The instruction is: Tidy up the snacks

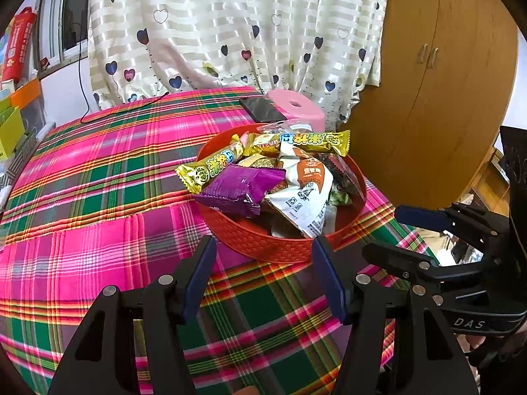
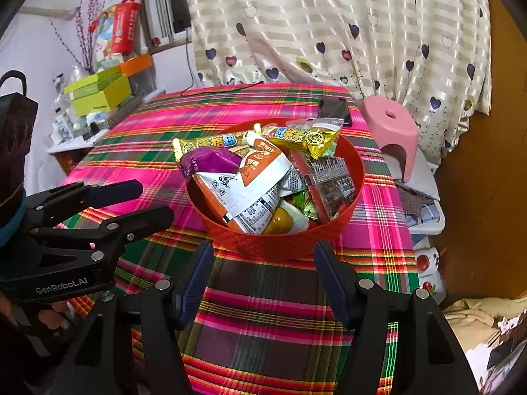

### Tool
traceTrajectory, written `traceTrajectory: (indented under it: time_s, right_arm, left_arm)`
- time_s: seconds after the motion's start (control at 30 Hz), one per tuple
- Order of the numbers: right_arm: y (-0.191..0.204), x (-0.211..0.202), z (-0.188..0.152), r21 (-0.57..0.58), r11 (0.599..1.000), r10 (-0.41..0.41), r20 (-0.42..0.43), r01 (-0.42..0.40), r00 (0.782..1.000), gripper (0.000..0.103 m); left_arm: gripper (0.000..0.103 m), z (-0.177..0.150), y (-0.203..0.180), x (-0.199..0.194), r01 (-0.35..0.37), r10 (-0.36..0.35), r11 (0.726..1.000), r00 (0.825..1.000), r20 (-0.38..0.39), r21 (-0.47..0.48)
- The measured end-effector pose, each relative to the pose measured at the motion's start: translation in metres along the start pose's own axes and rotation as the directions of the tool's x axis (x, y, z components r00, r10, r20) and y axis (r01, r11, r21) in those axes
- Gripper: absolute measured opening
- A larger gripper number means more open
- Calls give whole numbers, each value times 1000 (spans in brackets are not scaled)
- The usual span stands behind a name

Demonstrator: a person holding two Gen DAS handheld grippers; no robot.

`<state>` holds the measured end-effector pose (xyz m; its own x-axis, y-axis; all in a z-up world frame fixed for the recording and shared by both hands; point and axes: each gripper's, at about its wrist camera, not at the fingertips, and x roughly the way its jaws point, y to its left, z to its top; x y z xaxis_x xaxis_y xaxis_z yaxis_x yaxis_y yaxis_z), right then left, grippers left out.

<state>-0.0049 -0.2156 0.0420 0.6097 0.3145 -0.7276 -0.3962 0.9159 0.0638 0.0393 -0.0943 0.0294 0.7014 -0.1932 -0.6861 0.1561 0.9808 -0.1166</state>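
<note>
Now your left gripper (image 1: 263,276) and right gripper (image 2: 263,279) both hang with jaws apart, holding nothing, just short of the red basket (image 2: 283,247) heaped with snack packets (image 2: 257,181) near the table's (image 2: 263,329) right edge.

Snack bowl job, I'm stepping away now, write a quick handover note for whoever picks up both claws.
Left claw: open, empty, held short of the red bowl's near rim.
Right claw: open, empty, also just short of the near rim.
Snacks: all seen are piled in the bowl on the plaid tablecloth. Two yellow bars and the purple packet stick out over the rim; the white and orange pouch lies on top.
Also on the cloth: a phone behind the bowl.
Done: snacks gathered in the bowl, none loose on the cloth in view.
Left: probably tucking in the overhanging packets.
</note>
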Motion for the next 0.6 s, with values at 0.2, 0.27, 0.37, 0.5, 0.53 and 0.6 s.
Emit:
traceTrajectory:
  time_s: [0.2, 0.27, 0.37, 0.5, 0.53, 0.6]
  right_arm:
    - [1, -1, -1, -6, 1000, 8, 18, -8, 1000, 63]
    - [0, -1, -1, 0, 1000, 6, 25, -6, 1000, 63]
    - [-4, 0, -2, 24, 1000, 13, 24, -14, 1000, 63]
    - [-7, 6, -4, 32, 999, 6, 0, -6, 1000, 63]
    - [-8, 7, -5, 31, 1000, 5, -6, -4, 1000, 63]
    - [-9, 8, -5, 31, 999, 16, 0, -16, 1000, 63]
  left_arm:
    - [61, 1, -1, 1, -9, 9, 1000, 1000, -1, 4]
    - [61, 0, -2, 1, -7, 7, 1000, 1000, -1, 5]
    - [61, 0, -2, 2, -9, 9, 1000, 1000, -1, 5]
    - [61, 0, -2, 3, -14, 14, 1000, 1000, -3, 9]
    - [61, 0, -2, 3, -14, 14, 1000, 1000, -3, 10]
    - [61, 0, -2, 3, -15, 15, 1000, 1000, -2, 11]
